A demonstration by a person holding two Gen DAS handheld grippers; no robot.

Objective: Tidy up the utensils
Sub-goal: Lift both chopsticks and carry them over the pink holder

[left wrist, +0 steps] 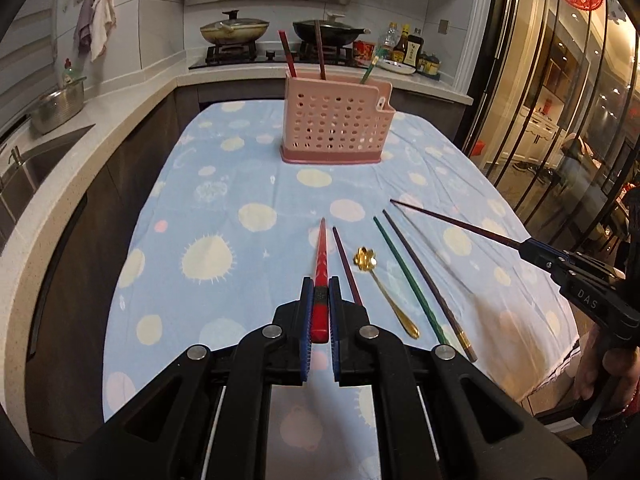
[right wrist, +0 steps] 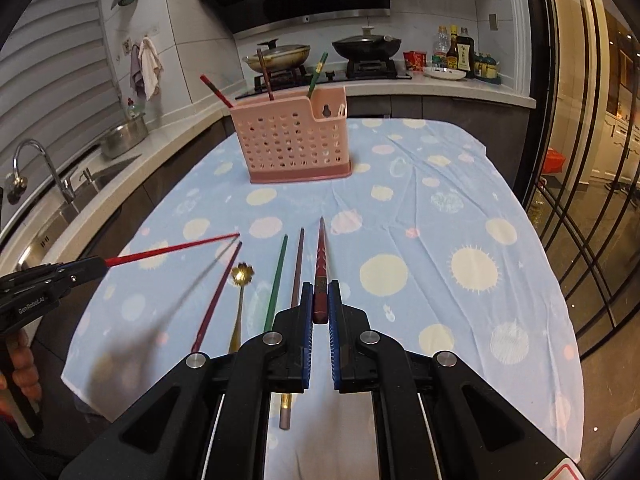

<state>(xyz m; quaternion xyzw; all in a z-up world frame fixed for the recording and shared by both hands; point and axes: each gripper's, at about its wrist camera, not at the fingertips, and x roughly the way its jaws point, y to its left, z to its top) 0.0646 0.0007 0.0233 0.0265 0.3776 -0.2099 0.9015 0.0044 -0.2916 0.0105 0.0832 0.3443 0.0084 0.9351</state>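
Pink perforated holder point(left wrist: 336, 120) stands far down the blue dotted tabletop point(left wrist: 224, 184), straight ahead of both claws. Left claw point(left wrist: 320, 292) grips a red chopstick point(left wrist: 321, 256); right claw point(right wrist: 320, 296) grips a dark chopstick point(right wrist: 321, 264), both pointing at the holder. Three chopsticks and a gold spoon point(left wrist: 384, 292) lie between; open room ahead.
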